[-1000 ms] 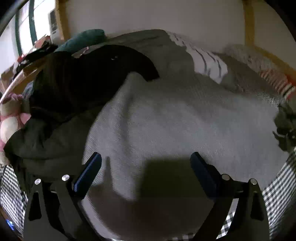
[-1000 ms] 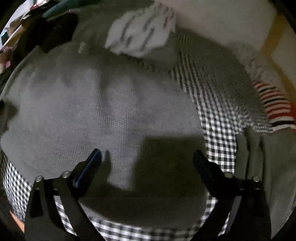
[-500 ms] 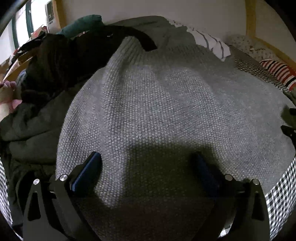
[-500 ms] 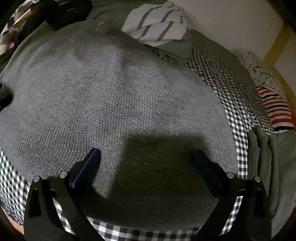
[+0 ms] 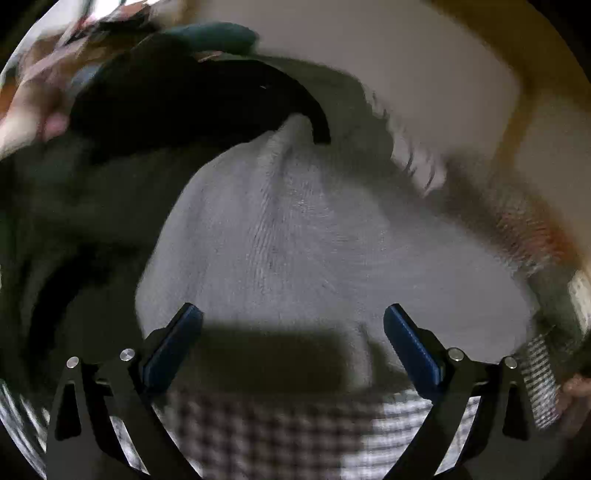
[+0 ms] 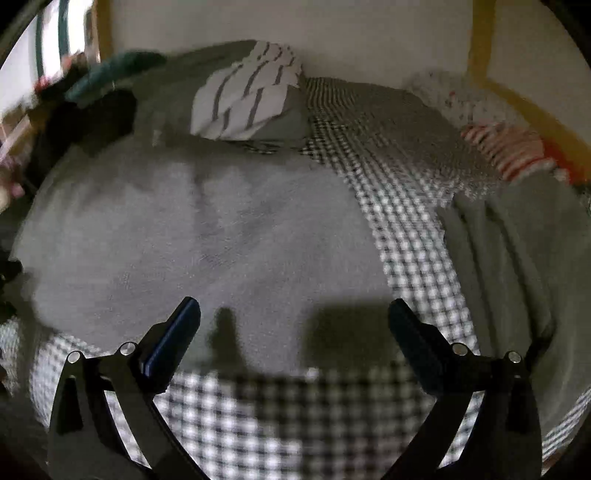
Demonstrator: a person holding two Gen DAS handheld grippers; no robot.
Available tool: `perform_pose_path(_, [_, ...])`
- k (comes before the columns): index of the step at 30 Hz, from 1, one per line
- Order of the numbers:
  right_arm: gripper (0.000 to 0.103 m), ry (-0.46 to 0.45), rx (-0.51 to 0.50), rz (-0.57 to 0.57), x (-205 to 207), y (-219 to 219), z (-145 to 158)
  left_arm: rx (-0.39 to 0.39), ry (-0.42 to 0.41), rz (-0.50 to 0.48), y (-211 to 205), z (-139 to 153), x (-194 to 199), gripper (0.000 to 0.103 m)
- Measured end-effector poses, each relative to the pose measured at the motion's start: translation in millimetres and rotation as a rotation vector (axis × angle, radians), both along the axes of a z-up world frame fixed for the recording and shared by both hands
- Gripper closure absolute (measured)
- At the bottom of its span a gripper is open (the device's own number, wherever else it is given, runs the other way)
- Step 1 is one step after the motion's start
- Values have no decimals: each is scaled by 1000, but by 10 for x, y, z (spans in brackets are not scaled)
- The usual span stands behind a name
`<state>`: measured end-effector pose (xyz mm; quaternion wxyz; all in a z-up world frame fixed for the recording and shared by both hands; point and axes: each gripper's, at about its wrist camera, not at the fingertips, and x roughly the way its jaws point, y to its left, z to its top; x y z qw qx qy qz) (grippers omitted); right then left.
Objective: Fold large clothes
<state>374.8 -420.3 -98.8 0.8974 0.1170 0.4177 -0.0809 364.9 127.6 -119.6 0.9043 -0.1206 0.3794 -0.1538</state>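
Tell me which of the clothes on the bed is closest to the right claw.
The grey sweater, spread flat just ahead of the open claw; the others lie farther back.

The left gripper [image 5: 293, 321] and right gripper [image 6: 294, 315] are held wide apart-jawed, empty, just above the grey sweater [image 6: 192, 236].

A black-and-white checked bedsheet [image 6: 406, 236] covers the bed, bounded by a pale wall [image 6: 369, 33] and a yellow wooden frame [image 6: 480, 40]. At the far corner sits a white pillow with small red dots [image 6: 447, 96]. The left wrist view is blurred by motion.
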Motion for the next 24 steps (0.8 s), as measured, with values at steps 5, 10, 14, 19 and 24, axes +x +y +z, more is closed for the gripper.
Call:
perform_pose_path(5, [3,5,154,16,-139,128,-173,-528,236,35,312,-409,-326,5])
perform_pose_path(10, [3,4,220,46,-165,333,-266,-759,293,122,386,-692,-216,5])
perform_pose_path(14, [3,-2,274,58,-208,420,-314,-822,289,132,355,-670,80,5])
perform_pose_path(19, [3,10,410,39,-253,475,-447,-827,428,186,241,-741,388,5])
perform_pose_path(24, [3,-15,759,-16,-234,319,-679,-824,408,152,203,-647,377,77])
